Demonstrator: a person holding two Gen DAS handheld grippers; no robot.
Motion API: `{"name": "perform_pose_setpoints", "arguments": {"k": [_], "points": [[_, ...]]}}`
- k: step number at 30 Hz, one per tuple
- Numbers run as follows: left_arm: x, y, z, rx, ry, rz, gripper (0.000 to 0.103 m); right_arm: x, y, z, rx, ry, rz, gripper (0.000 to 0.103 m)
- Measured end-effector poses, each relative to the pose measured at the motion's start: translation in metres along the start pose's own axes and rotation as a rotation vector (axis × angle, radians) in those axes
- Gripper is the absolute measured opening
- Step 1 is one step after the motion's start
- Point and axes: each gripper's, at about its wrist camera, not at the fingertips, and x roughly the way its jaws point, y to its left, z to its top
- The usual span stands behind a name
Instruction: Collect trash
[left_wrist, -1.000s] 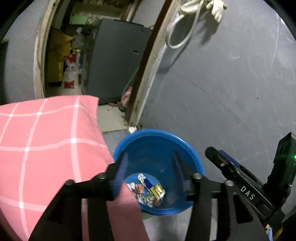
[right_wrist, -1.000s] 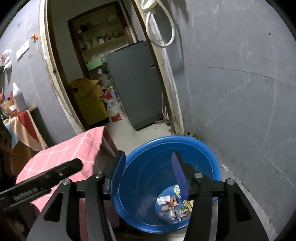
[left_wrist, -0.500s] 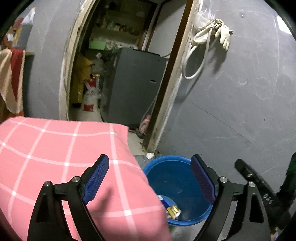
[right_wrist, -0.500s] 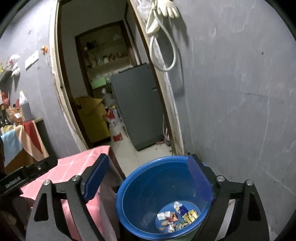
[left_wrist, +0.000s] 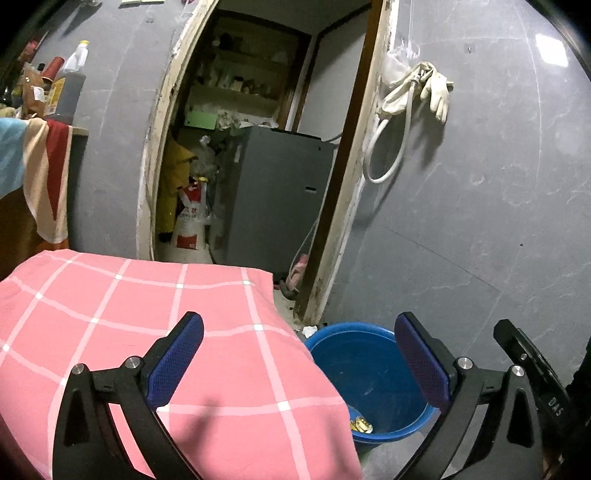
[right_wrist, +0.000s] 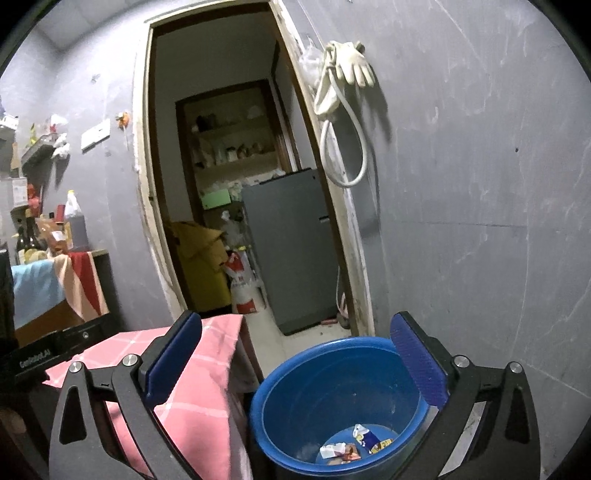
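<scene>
A blue bucket (left_wrist: 365, 365) (right_wrist: 332, 387) stands on the floor beside the table with the pink checked cloth (left_wrist: 147, 332) (right_wrist: 207, 387). Several crumpled wrappers (right_wrist: 354, 445) lie at its bottom; in the left wrist view only a yellow scrap (left_wrist: 360, 424) shows past the cloth. My left gripper (left_wrist: 299, 354) hangs over the cloth's right edge, its jaws opening wide with nothing between them. My right gripper (right_wrist: 295, 354) hovers above and before the bucket, its jaws also opening and empty.
An open doorway (right_wrist: 221, 184) behind leads to a grey fridge (right_wrist: 288, 251), a yellow bag and a white-and-red sack (left_wrist: 190, 225). A hose and glove (left_wrist: 424, 92) hang on the grey wall. At the left, a counter (right_wrist: 44, 266) holds bottles and towels.
Both grippers have opened from half-way to wide and have drawn back and up from the bucket. The bucket now sits lower and smaller in both views, and more wall shows.
</scene>
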Motion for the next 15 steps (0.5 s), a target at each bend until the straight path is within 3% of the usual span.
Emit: {"name": "perform_pose_setpoints", "arguments": {"k": [15], "points": [[-0.034, 0.003, -0.011, 0.015, -0.037, 0.020, 0.101, -0.028, 0.010, -0.007, -0.009, -0.079, 0.017, 0.103]]}}
